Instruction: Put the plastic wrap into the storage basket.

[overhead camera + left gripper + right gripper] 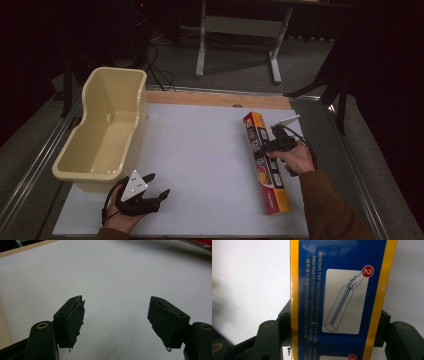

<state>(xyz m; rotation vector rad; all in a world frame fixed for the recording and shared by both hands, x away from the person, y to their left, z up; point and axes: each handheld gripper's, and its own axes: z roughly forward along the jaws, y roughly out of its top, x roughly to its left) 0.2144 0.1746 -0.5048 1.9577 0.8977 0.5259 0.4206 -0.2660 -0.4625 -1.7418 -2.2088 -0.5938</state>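
A long, narrow box, blue with yellow edges and a red end, lies on the white table at the right, running from far to near. My right gripper comes at it from the right and is shut across its far half. The right gripper view shows the box with printed instructions wedged between both jaws of the right gripper. My left gripper rests low at the front left, open and holding nothing. In its own view, the left gripper has bare white table between its jaws.
A cream plastic tub stands empty along the table's left edge, just beyond the left hand. The white board is bare between the two grippers. A wooden strip runs along the far edge, with a desk frame on the floor behind.
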